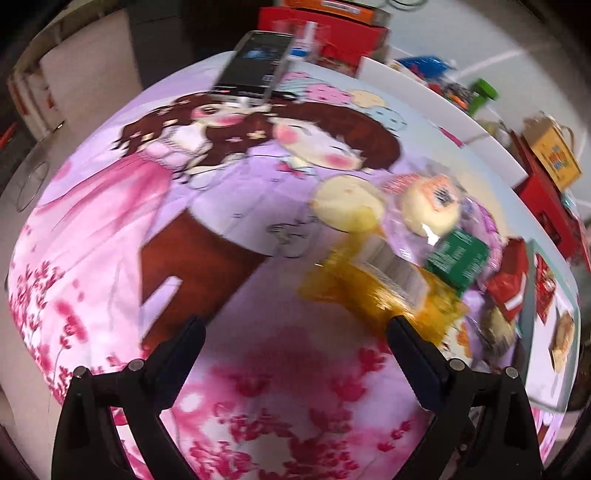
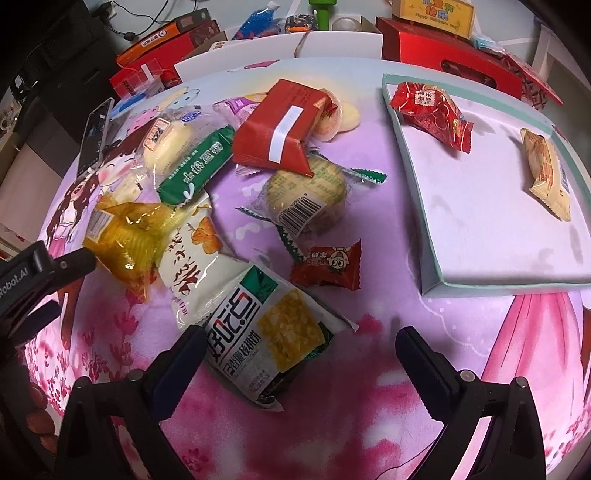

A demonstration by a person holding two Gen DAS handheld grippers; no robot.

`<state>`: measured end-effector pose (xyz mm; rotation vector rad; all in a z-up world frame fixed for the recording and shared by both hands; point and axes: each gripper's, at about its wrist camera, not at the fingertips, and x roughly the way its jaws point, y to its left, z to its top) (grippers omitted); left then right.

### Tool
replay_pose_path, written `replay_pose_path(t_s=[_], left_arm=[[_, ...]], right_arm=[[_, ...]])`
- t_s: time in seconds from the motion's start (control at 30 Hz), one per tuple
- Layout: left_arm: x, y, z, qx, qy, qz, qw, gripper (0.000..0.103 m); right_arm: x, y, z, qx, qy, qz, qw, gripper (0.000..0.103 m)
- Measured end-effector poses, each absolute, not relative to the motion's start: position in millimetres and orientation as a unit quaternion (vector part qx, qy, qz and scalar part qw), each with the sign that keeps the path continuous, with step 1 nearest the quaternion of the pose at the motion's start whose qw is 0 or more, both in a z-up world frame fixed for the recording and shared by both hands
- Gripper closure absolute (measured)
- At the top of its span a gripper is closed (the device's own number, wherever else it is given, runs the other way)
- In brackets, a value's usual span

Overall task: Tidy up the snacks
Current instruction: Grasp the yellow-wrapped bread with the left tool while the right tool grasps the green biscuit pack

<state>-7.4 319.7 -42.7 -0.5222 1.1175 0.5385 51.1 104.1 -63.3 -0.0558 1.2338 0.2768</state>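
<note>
A pile of wrapped snacks lies on the pink cartoon cloth. My right gripper [image 2: 297, 341] is open just above the near end of a white and green walnut-cake packet [image 2: 273, 336]. Beyond it lie a small red candy [image 2: 327, 264], a round pastry [image 2: 308, 194], a red packet [image 2: 284, 125] and a green biscuit bar [image 2: 197, 166]. The shallow box lid [image 2: 424, 229] on the right holds a red snack [image 2: 432, 112] and a beige snack [image 2: 546, 170]. My left gripper [image 1: 295, 326] is open, its right finger beside the yellow-wrapped snack [image 1: 373, 284]; in the right wrist view, its fingertip [image 2: 74, 264] touches that yellow snack [image 2: 125, 236].
A phone [image 1: 255, 64] lies at the cloth's far edge. Red and orange boxes [image 2: 450, 55], a blue bag [image 2: 258, 22] and a green object [image 1: 482, 94] stand behind the white table edge. Bare cloth lies near both grippers and to the left.
</note>
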Motion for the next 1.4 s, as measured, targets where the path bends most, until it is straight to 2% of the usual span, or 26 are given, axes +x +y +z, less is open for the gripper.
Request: replay_pose_path(t_s=[0.43,0.83,1.1,1.23,1.27,1.3,1.33,1.4], left_arm=[[12.4,323.8,-40.1,-0.331,0.485,0.191,0.786,0.004],[49.9,304.5,-66.5,-0.304,0.53,0.186,0.77,0.004],[47.1,301.9,-72.2,-0.271,0.556,0.198,0.761,0.004],[41.9,303.8,-72.3,-0.265,0.557,0.198,0.762,0.006],[41.5,304.0,-71.8,-0.267,0.556,0.196,0.763,0.01],[41.2,304.2,-71.1,-0.268,0.554,0.193,0.764,0.019],[40.7,303.9,-69.4,-0.27,0.552,0.188,0.766,0.024],[40.0,302.7,-66.8,-0.273,0.547,0.177,0.771,0.042]], right_arm=[[46.5,112.5,-62.8,-0.04,0.572,0.126,0.81,0.001],[45.8,114.9,-64.7,-0.044,0.569,0.124,0.812,0.001],[43.7,114.9,-64.3,-0.042,0.567,0.123,0.814,0.001],[41.0,111.3,-59.3,-0.033,0.566,0.139,0.812,0.018],[40.0,111.4,-57.7,-0.031,0.565,0.144,0.812,0.023],[39.2,111.5,-56.3,-0.03,0.564,0.147,0.812,0.026],[38.5,112.2,-55.3,-0.026,0.564,0.153,0.811,0.035],[37.5,113.1,-53.3,-0.023,0.563,0.159,0.81,0.039]])
